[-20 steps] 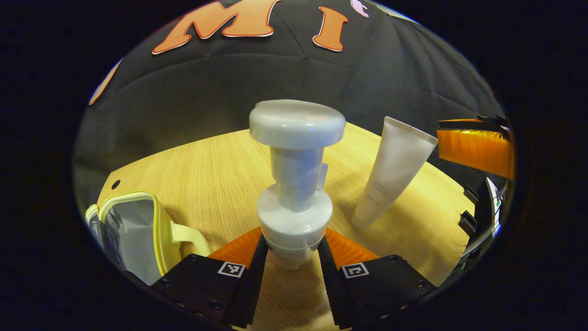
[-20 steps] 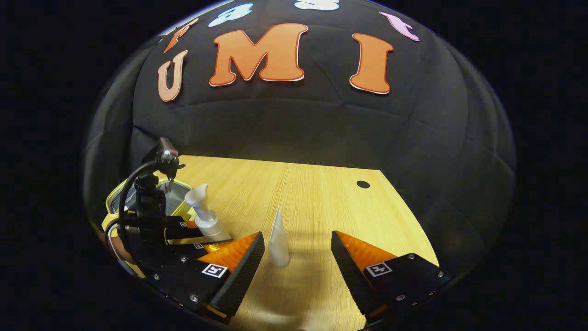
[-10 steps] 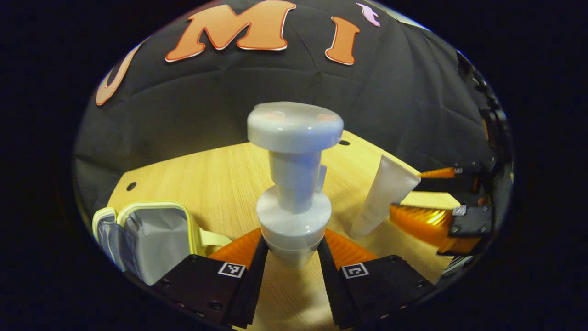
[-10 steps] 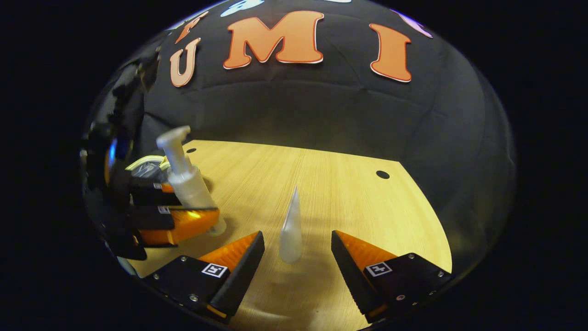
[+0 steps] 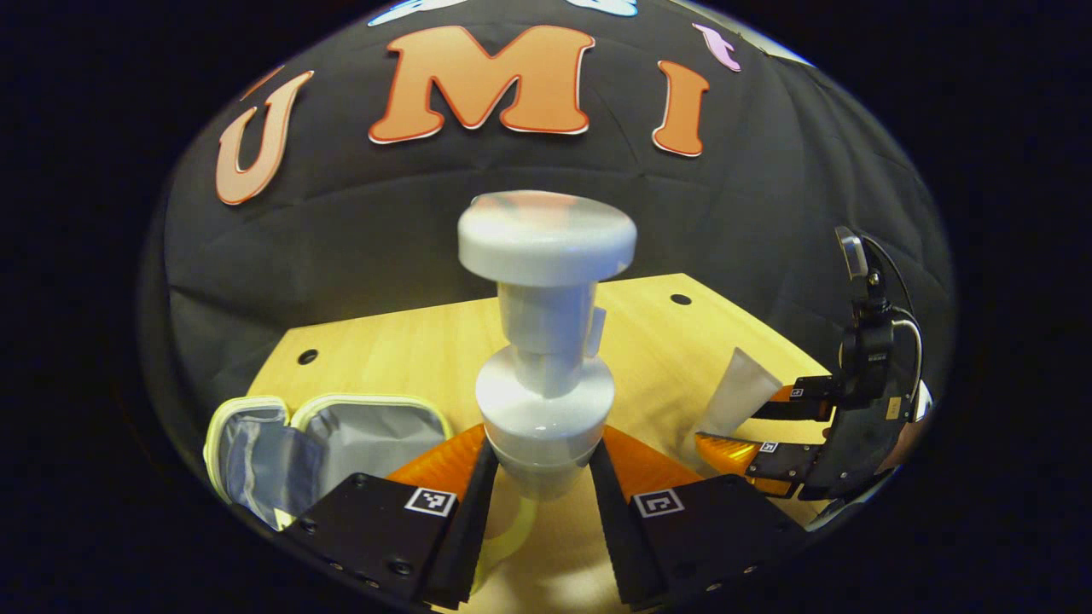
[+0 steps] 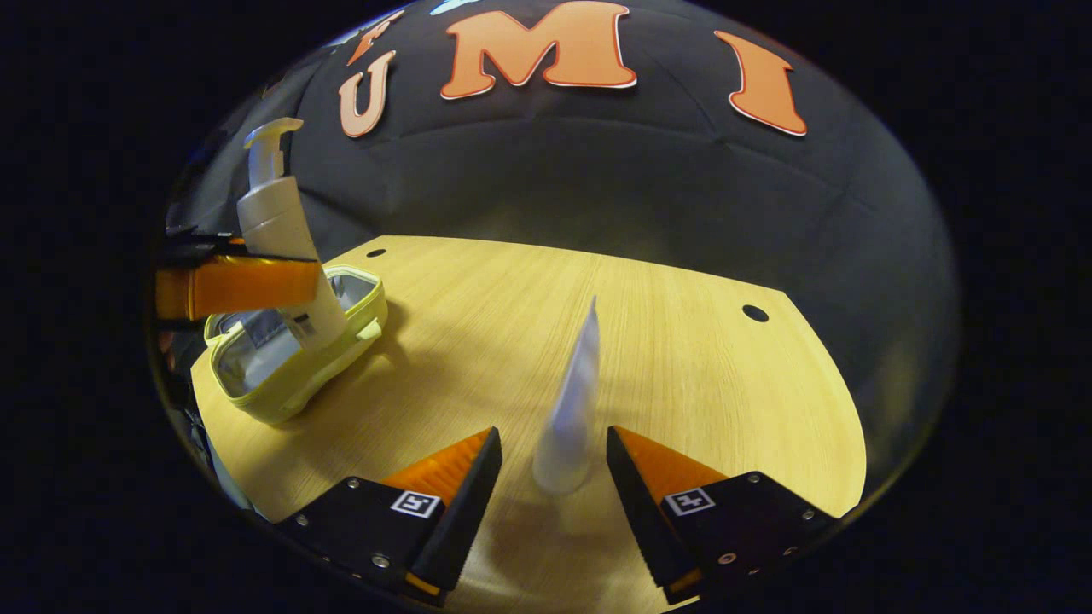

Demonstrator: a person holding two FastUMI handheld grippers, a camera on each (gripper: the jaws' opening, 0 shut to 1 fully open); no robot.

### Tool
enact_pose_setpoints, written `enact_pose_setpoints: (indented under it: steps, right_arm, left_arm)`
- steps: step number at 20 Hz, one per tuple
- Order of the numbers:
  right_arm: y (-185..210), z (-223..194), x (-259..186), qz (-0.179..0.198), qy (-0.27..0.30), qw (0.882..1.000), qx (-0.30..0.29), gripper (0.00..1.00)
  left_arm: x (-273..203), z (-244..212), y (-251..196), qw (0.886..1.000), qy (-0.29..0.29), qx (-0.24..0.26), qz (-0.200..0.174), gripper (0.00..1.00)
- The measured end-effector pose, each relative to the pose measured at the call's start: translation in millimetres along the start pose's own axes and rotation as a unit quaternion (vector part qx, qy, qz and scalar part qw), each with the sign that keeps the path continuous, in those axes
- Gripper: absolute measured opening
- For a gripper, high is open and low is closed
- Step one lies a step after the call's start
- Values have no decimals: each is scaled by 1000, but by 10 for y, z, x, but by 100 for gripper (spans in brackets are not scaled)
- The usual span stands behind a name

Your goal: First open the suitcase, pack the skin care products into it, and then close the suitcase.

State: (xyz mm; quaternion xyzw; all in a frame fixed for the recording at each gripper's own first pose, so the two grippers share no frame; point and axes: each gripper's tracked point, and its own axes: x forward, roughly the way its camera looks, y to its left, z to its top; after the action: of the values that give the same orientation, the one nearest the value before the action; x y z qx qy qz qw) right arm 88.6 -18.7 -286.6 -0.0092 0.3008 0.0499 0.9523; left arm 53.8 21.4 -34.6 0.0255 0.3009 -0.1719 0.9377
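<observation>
Carrying the pump bottle (image 5: 546,375) clamped upright in my left hand-held gripper (image 5: 539,477), I'd lower it squarely into the open suitcase (image 6: 294,345) while my right hand-held gripper (image 6: 554,465), jaws apart, straddles the tube (image 6: 570,401).

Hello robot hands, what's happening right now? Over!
Left gripper shut on pump bottle. Right gripper closing around tube. Pouch open. Nothing blocking.

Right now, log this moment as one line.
left gripper: shut on pump bottle, lifted | right gripper: fingers around tube, contact unclear | suitcase: open
</observation>
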Motion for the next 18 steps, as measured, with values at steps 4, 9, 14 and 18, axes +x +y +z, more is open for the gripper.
enact_pose_setpoints:
  steps: [4,9,14,18]
  right_arm:
    - [-21,-75,95,-6,13,1000,-9,63]
    - [-61,-69,124,-18,20,1000,6,47]
    - [78,22,34,-28,22,999,-11,43]
    - [254,232,-61,-26,10,1000,-2,41]
  left_arm:
    - [-212,-24,404,999,3,-13,42,61]
    - [-406,-231,968,996,24,-32,79,61]
    - [-444,-415,1342,994,50,-44,83,61]
    - [-476,-583,1549,993,71,-52,78,61]
